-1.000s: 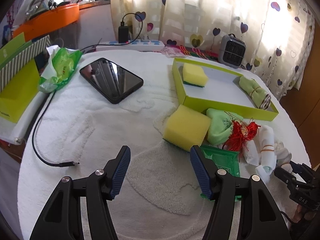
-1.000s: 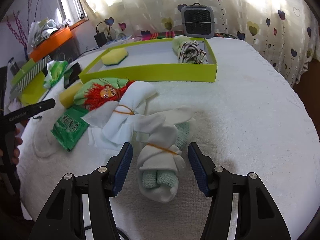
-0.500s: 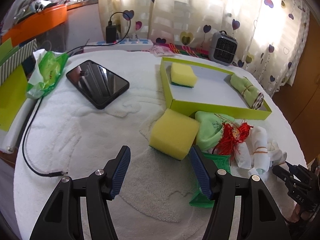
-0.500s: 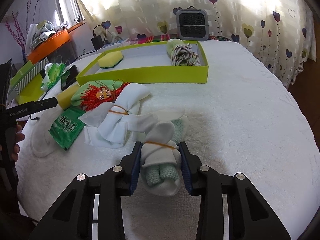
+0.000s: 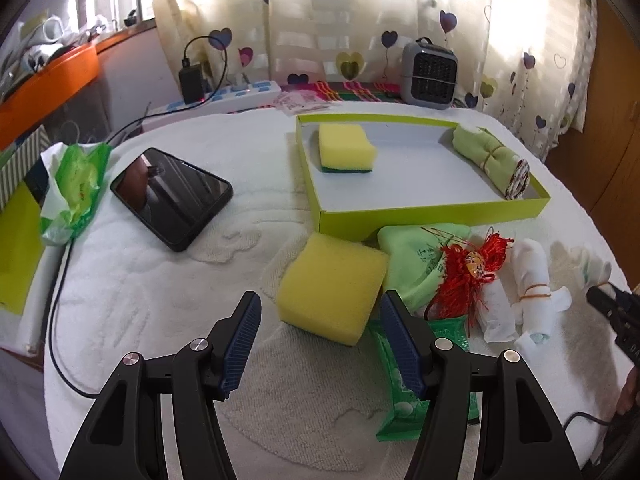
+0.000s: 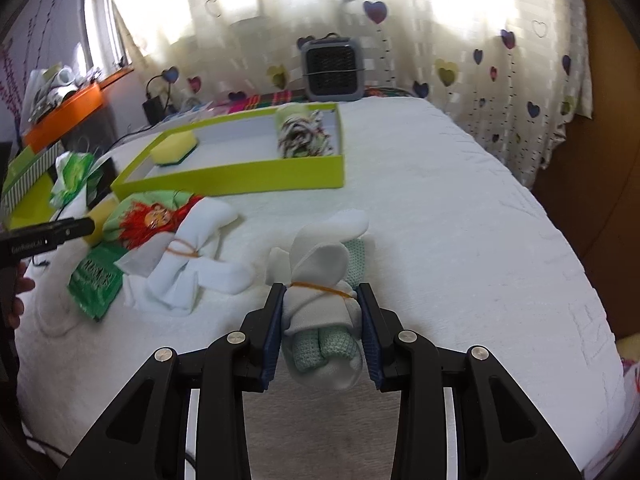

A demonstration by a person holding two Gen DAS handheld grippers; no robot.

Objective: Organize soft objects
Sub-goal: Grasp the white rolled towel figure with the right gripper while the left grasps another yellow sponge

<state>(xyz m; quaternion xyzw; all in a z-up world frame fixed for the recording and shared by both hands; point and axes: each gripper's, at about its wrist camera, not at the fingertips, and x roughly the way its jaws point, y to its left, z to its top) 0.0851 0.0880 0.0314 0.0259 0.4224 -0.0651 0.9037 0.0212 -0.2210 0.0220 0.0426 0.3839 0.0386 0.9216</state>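
Observation:
My right gripper (image 6: 321, 294) is shut on a white sock roll (image 6: 320, 320) with a green knit core and an orange rubber band, held just above the white towel. A second white sock bundle (image 6: 188, 256) lies to its left, beside a green pouch with a red tassel doll (image 6: 152, 216). My left gripper (image 5: 321, 304) is open, its fingertips on either side of the near edge of a loose yellow sponge (image 5: 332, 284) without touching it. Behind stands the lime-green tray (image 5: 432, 216), holding a yellow-green sponge (image 5: 346, 152) and a rolled green cloth (image 5: 492, 160).
A green packet (image 5: 400, 400) lies under my left gripper's right finger. A black phone (image 5: 172, 196), a green tissue pack (image 5: 76, 184) and a black cable (image 5: 56, 320) lie on the left. A grey heater (image 5: 430, 76) and a power strip (image 5: 224, 98) stand at the back.
My right jaws closed from wide open onto the white sock roll and raised it a little. My left gripper, still open, moved closer to the loose yellow sponge.

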